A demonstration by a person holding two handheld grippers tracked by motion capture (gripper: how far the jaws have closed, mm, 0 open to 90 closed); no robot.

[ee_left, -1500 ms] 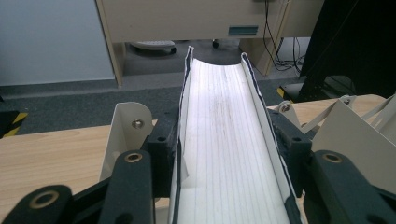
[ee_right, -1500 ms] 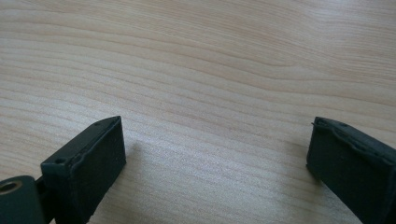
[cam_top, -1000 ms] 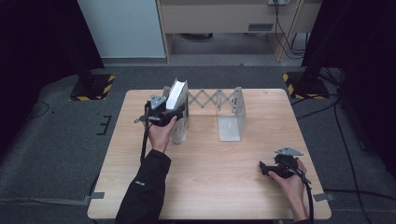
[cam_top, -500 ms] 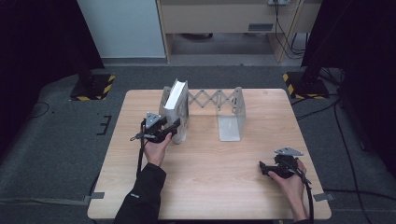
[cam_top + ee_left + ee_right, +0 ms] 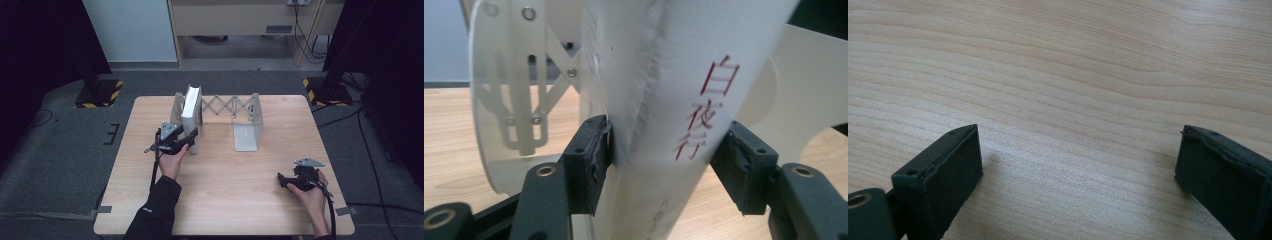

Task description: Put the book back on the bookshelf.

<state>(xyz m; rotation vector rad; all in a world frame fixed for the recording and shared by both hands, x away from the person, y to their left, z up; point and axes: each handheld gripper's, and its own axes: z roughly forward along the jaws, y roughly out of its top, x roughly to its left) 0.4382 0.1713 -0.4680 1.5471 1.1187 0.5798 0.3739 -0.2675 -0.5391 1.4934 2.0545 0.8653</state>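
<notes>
Since a second ago we see that our left gripper (image 5: 191, 136) has pulled back and down from the top of the white book (image 5: 191, 107) to its near lower edge, and the forearm now crosses less of the table; the right gripper (image 5: 281, 180) has kept its place. Nearest us, the right hand (image 5: 310, 196) rests low at the table's near right, its jaws standing wide apart over bare wood (image 5: 1073, 75) with nothing between them. Our left hand (image 5: 172, 161) reaches forward, gripper level, and its jaws have just been closing and then easing a little; in the left gripper view one pad (image 5: 596, 155) touches the book (image 5: 664, 125) while the other stands just clear of the spine, so the book sits between them unpressed. Red characters 白夜行 (image 5: 709, 107) run down the spine. The book stands upright at the left end of the cream expanding bookend rack (image 5: 235, 107), well toward the far edge of the pale wooden table (image 5: 225, 210). Beyond lies grey carpet (image 5: 60, 160), a cabinet (image 5: 240, 15) and black-and-yellow striped stand feet (image 5: 97, 95).
</notes>
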